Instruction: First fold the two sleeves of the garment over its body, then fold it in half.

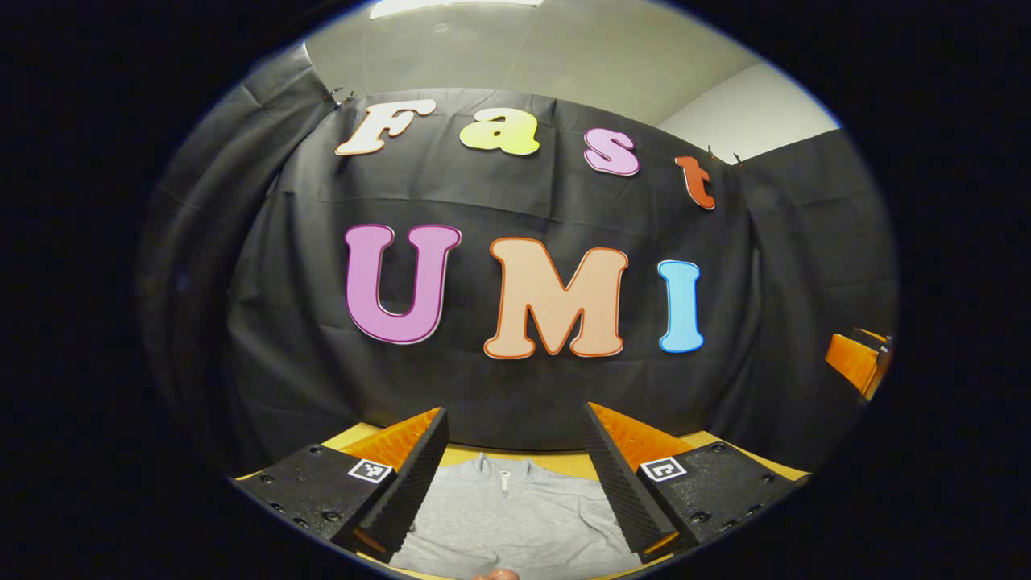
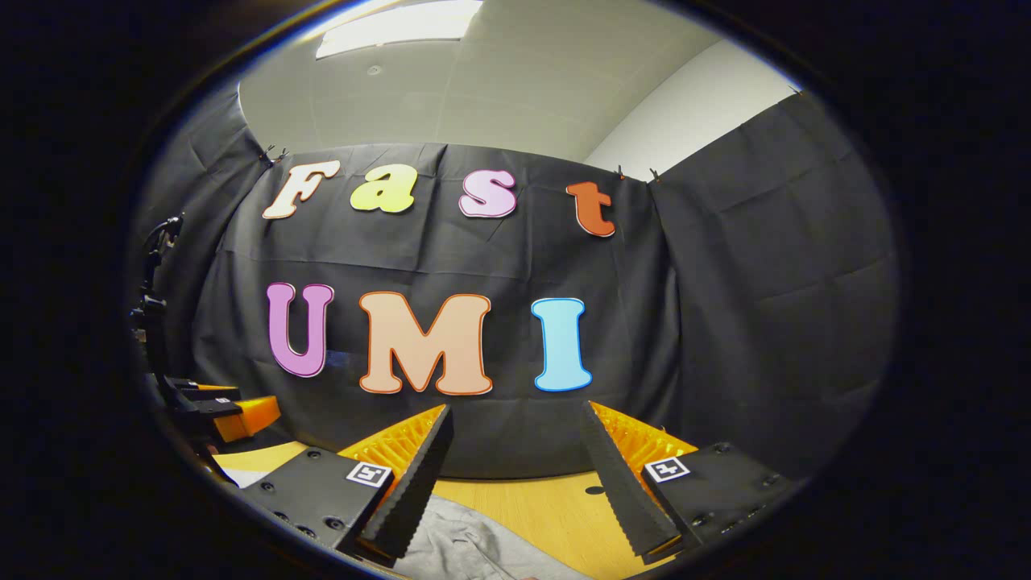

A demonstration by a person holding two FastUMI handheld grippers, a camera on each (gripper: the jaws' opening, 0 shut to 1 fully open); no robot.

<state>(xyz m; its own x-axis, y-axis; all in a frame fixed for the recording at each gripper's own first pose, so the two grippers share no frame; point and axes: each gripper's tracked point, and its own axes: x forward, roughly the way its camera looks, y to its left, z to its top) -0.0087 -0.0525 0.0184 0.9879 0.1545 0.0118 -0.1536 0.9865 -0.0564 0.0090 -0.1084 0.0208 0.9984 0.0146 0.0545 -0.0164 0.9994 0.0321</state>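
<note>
Both the left gripper (image 1: pixel 515 475) and the right gripper (image 2: pixel 515 479) spread their ridged black fingers wide above the soft grey garment (image 1: pixel 515 515) on the smooth wooden desk (image 2: pixel 548 499).

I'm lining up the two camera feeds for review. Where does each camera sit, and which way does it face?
Left gripper view: rides on the left gripper, facing the booth's wall over the wooden table; its own open fingers frame the grey garment; the right gripper shows at the right edge.
Right gripper view: rides on the right gripper, facing the same wall; its open fingers stand above the garment's edge; the left gripper shows far left.
Shared: wall, table, garment.
</note>
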